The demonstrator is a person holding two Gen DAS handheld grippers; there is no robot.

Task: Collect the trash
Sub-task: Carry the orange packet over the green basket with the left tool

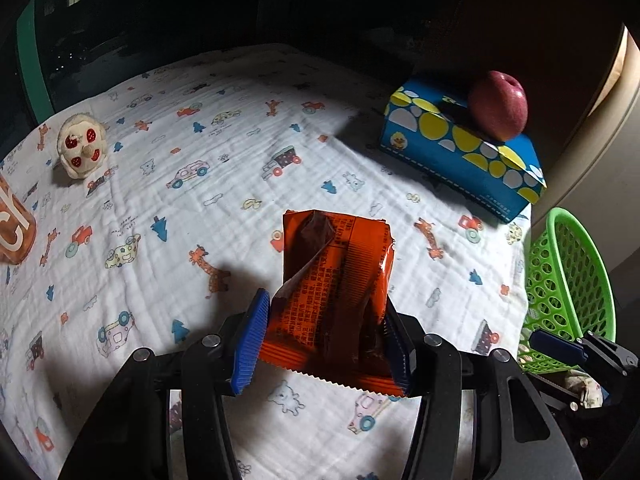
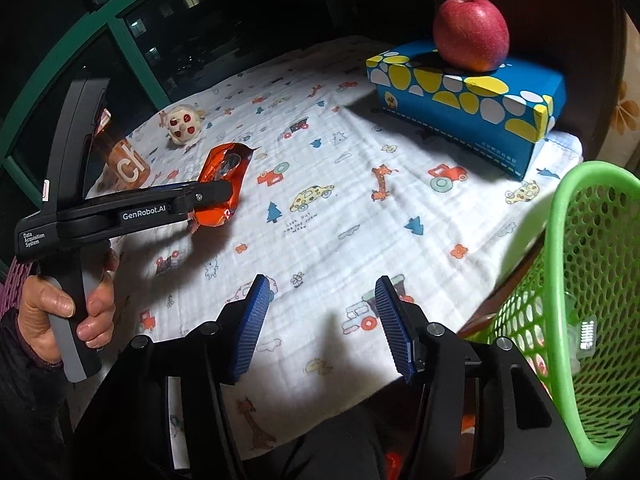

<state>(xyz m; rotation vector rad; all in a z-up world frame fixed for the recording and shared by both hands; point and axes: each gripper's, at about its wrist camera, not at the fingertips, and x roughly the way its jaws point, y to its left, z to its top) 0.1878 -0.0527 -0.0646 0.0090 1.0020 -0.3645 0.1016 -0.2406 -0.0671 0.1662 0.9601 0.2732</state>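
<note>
An orange snack wrapper (image 1: 336, 280) is lifted above the printed tablecloth (image 1: 200, 200), with my left gripper (image 1: 325, 302) shut on its lower half, blue pads pressing both sides. From the right wrist view the same wrapper (image 2: 224, 172) hangs in the left gripper (image 2: 208, 196), which a hand holds at the left. My right gripper (image 2: 321, 282) stands open over the cloth (image 2: 340, 220) with nothing between its fingers. A green mesh basket (image 2: 600, 260) sits just right of it, beyond the table edge; the basket (image 1: 572, 280) shows at the right in the left wrist view too.
A blue and yellow tissue box (image 2: 468, 96) with a red apple (image 2: 472, 32) on top stands at the back right. A small white toy with red spots (image 2: 183, 124) and an orange lettered item (image 2: 128, 164) sit at the back left. A green-framed dark window lies behind.
</note>
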